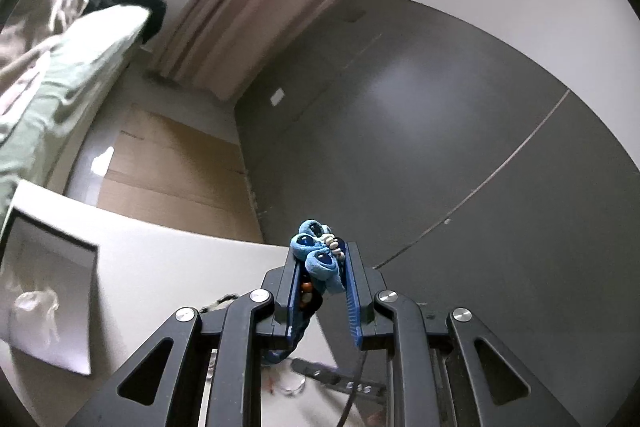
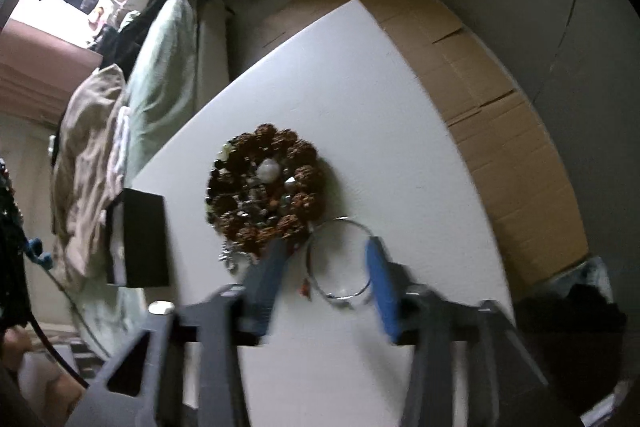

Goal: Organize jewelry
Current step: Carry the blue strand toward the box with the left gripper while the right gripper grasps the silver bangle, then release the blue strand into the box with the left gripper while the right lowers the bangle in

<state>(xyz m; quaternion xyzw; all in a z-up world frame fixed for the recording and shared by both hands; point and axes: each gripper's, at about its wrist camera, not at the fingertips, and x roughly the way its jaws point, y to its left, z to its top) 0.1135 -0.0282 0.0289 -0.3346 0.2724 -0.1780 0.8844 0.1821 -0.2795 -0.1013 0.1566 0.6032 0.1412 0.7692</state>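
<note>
In the left wrist view my left gripper (image 1: 320, 255) is shut on a blue beaded bracelet (image 1: 316, 259) with small white and orange beads, held up above the white table (image 1: 168, 267). In the right wrist view my right gripper (image 2: 326, 255) is open over the white table (image 2: 360, 107). A thin silver bangle (image 2: 338, 259) lies between its fingers. Just beyond lies a heap of brown bead bracelets and small jewelry (image 2: 264, 187).
An open box with a black outside stands at the table's left edge (image 2: 140, 239); its white inside (image 1: 48, 291) holds a clear wrapper. Flattened cardboard (image 2: 500, 127) lies on the floor beside the table. A bed with green bedding (image 2: 160, 75) is behind.
</note>
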